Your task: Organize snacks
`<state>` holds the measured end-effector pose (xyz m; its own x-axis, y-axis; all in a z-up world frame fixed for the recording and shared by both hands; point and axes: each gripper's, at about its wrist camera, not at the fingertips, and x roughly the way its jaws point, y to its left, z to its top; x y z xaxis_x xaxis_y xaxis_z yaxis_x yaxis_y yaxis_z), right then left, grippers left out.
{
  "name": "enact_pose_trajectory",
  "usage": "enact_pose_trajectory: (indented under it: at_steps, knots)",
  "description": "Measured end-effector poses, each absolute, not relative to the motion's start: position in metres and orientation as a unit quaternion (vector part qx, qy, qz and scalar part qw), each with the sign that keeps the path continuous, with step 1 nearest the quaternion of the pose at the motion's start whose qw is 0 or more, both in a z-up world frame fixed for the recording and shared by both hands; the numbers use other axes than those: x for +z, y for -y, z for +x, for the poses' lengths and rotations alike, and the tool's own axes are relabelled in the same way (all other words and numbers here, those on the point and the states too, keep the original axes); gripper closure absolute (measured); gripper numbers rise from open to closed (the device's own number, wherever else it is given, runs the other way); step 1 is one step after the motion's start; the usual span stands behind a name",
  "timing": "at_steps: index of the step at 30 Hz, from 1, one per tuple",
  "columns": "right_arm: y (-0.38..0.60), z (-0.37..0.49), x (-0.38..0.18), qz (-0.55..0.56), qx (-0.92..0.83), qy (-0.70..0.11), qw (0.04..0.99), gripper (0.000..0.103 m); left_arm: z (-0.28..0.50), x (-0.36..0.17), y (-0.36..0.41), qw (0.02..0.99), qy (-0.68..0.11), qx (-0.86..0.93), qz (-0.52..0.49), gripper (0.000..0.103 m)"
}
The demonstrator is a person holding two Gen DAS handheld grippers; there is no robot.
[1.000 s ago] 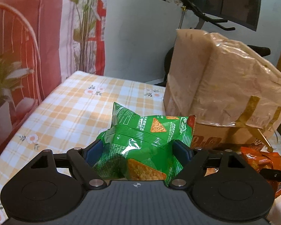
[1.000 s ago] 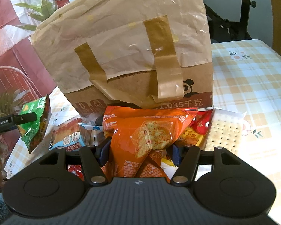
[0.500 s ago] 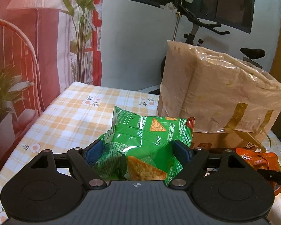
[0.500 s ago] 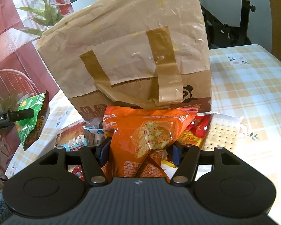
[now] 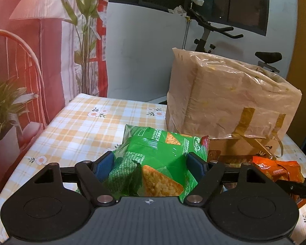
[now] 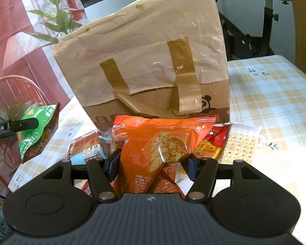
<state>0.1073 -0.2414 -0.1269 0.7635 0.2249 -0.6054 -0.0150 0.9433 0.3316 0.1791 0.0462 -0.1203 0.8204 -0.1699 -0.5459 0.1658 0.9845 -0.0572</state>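
A green chip bag (image 5: 159, 153) hangs above the checked tablecloth (image 5: 87, 126), held between the blue pads of my left gripper (image 5: 151, 161), whose jaws are closing on it. The right wrist view shows that same green bag (image 6: 38, 130) raised at the far left. My right gripper (image 6: 153, 163) is shut on an orange chip bag (image 6: 153, 138), held upright in front of a tall brown paper bag (image 6: 149, 61). The orange bag (image 5: 279, 167) also shows at the right edge of the left wrist view.
Loose snacks lie at the paper bag's foot: a blue-and-brown carton (image 6: 87, 149), red and yellow packets (image 6: 212, 143), a clear cracker pack (image 6: 240, 145). An exercise bike (image 5: 214, 32) stands behind the table. A curtain and plants are on the left.
My left gripper has risen a little with the green bag, so the paper bag sits lower in its view. The right gripper keeps the orange bag almost still.
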Motion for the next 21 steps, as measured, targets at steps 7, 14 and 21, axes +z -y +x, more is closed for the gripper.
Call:
enact_pose_trajectory:
  at_steps: [7, 14, 21]
  knots:
    - [0.242, 0.099, -0.123, 0.153, 0.063, -0.325, 0.931, 0.039, 0.175, -0.125, -0.049, 0.953, -0.29, -0.09, -0.007, 0.028]
    - [0.244, 0.095, -0.12, 0.151, 0.062, -0.316, 0.934, 0.039, 0.172, -0.125, -0.048, 0.952, -0.288, -0.103, -0.01, 0.036]
    - [0.243, 0.093, -0.121, 0.146, 0.066, -0.314, 0.936, 0.039, 0.182, -0.151, -0.044, 0.94, -0.32, -0.119, -0.001, 0.063]
